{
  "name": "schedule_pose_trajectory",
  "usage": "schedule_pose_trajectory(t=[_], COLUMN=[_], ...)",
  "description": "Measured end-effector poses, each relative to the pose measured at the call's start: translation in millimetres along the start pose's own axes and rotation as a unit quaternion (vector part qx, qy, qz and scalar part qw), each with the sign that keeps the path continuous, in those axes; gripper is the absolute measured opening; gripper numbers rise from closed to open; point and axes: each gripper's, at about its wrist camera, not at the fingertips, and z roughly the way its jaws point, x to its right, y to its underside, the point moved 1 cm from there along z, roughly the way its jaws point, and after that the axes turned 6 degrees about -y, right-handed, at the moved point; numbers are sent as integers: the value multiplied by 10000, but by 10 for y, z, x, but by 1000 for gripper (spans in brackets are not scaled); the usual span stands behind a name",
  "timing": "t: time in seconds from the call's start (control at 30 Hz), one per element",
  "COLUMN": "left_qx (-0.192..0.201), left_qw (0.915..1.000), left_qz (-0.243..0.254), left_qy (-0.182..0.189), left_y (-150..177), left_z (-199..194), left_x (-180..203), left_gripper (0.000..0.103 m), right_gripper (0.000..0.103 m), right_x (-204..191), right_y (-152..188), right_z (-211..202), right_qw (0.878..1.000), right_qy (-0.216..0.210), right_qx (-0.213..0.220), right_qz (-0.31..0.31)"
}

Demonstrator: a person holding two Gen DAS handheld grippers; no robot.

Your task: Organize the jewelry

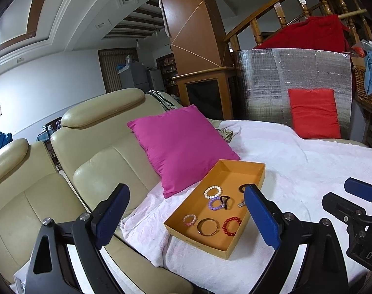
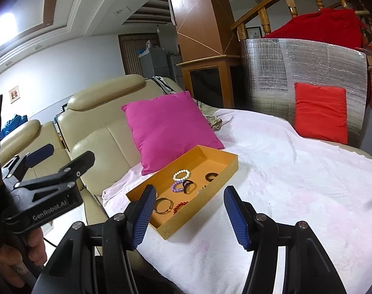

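Note:
An orange cardboard tray lies on a white blanket and also shows in the right wrist view. Inside lie a white bead bracelet, a purple bead bracelet, a black clip, a pink bead bracelet, a gold bangle, a red bead bracelet and a small silver piece. My left gripper is open and empty, above the tray's near end. My right gripper is open and empty, just in front of the tray's near right side.
A magenta cushion leans against the beige leather sofa behind the tray. A red cushion stands against a silver foil panel at the back. The white blanket spreads to the right. A wicker basket sits far right.

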Motion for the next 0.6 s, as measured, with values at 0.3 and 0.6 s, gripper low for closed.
schedule_pose_trajectory(t=[0.3, 0.6], left_qx=[-54, -84], left_qw=[9999, 9999], left_qz=[-81, -38], left_qy=[-86, -94], left_y=[28, 46], left_z=[87, 107], left_x=[-110, -97], left_gripper=[94, 95], right_gripper=[62, 62], right_x=[-83, -102], right_y=[-7, -7], right_z=[81, 109], right_qw=[10000, 9999], right_qy=[-12, -26], right_qx=[-59, -68], right_qz=[-50, -73])
